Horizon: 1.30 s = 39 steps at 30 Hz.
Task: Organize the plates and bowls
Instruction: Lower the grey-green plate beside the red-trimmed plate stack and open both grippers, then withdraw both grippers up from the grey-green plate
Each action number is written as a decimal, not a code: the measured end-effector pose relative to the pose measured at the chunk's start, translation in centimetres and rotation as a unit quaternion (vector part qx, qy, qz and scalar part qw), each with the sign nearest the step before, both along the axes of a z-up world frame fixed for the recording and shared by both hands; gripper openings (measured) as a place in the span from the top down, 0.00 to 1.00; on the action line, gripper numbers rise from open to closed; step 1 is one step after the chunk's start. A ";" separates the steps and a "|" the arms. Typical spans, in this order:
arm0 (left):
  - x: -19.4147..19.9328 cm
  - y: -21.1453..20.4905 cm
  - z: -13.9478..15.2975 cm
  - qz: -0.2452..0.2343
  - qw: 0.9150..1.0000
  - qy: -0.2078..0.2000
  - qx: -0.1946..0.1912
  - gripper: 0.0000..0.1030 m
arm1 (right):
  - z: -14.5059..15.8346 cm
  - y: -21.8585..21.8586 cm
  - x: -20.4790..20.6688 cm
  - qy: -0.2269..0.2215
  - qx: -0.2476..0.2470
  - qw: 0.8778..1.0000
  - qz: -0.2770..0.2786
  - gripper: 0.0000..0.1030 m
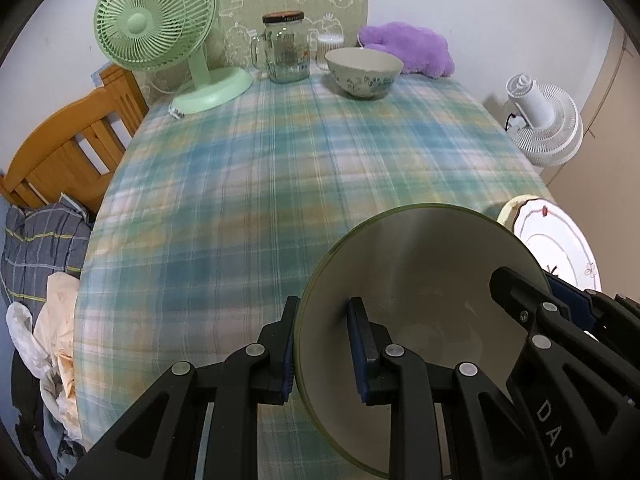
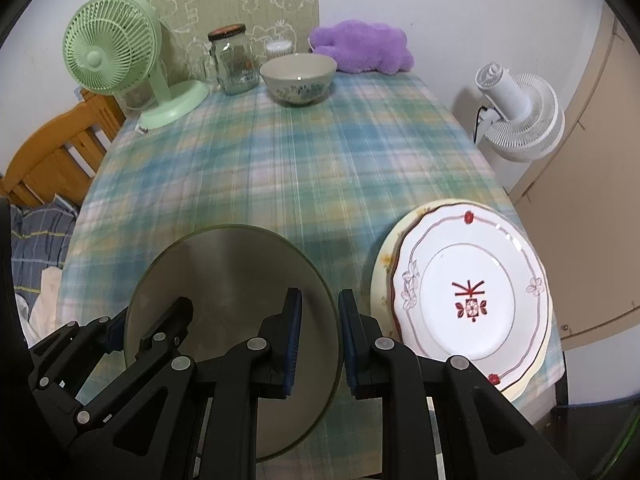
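Observation:
A grey-green bowl (image 1: 420, 280) is held over the near part of the table, also in the right wrist view (image 2: 232, 280). My left gripper (image 1: 324, 344) is shut on its left rim, one finger outside, one inside. My right gripper (image 2: 320, 332) is shut on its right rim and shows in the left wrist view (image 1: 536, 304). A stack of plates, a white one with red marks (image 2: 472, 292) on top, lies at the near right edge. It also shows in the left wrist view (image 1: 560, 240). A floral bowl (image 1: 364, 70) (image 2: 298, 78) stands at the far end.
On the plaid tablecloth (image 1: 280, 184) at the far end stand a green fan (image 1: 160, 36), a glass jar (image 1: 286, 48) and a purple plush (image 1: 408, 46). A wooden chair (image 1: 72, 144) is at the left. A white fan (image 2: 516, 116) stands right of the table.

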<state>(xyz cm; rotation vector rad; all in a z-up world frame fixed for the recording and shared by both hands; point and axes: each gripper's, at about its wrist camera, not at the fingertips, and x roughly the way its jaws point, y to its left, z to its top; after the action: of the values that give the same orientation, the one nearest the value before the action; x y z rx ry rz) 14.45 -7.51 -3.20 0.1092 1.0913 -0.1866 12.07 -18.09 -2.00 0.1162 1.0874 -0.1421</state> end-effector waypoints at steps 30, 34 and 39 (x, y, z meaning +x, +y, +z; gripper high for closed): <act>0.6 -0.5 -1.2 -0.026 1.000 0.008 0.001 0.58 | -1.7 -0.4 0.6 0.002 0.016 1.000 0.003 0.69; 0.1 -0.2 -0.2 -0.041 0.999 0.000 -0.008 0.40 | -0.7 0.1 0.1 -0.009 0.012 1.000 0.010 0.46; -0.2 -0.1 1.5 -0.051 0.998 -0.013 -0.019 0.29 | 0.9 0.4 -0.5 -0.023 0.018 1.000 0.007 0.37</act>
<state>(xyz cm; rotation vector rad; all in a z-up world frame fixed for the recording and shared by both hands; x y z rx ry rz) 14.30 -7.58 -1.69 0.1319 1.0562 -0.2964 11.61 -17.66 -1.08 0.1439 1.0442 -0.1068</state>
